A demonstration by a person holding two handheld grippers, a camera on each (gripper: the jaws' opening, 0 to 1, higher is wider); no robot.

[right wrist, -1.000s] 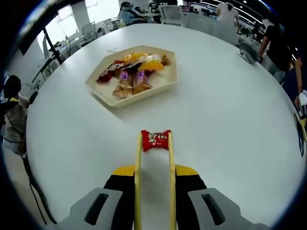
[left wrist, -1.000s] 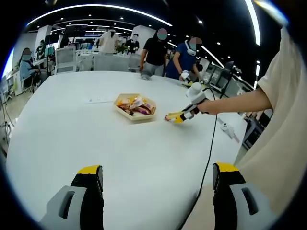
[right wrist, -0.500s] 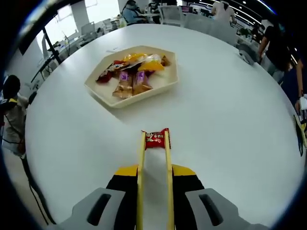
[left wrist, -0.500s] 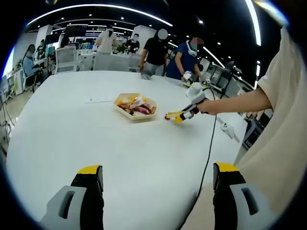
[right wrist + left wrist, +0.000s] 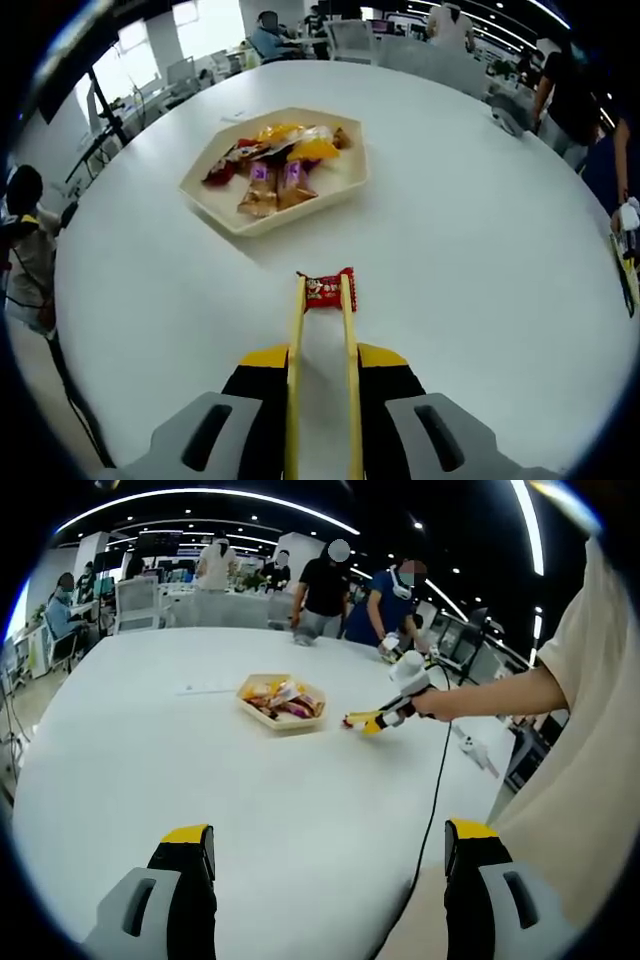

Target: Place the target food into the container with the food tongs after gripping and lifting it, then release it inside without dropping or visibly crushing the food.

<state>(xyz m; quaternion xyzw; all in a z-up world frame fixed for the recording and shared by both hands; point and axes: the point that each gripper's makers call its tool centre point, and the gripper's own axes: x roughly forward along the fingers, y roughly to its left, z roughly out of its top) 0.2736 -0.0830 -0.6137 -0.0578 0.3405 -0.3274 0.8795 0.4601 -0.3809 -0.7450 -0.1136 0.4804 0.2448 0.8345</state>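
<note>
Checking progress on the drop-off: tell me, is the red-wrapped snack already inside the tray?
No: in the right gripper view the red-wrapped snack sits between the yellow tongs, short of the tray.

Left gripper [image 5: 330, 855]: jaws stood wide apart, nothing between them, above the near part of the table.
Table [image 5: 150, 750]: round, white.
Tray [image 5: 283, 702]: tan, shallow, mid-table, held wrapped snacks.
Right gripper [image 5: 385, 718]: reached in from the right in the person's hand [image 5: 428, 701], low over the table just right of the tray; yellow tongs [image 5: 358, 721] pointed toward it.
Cable [image 5: 432, 810]: dark, ran back across the table edge.
Background: people stood beyond the table.
</note>
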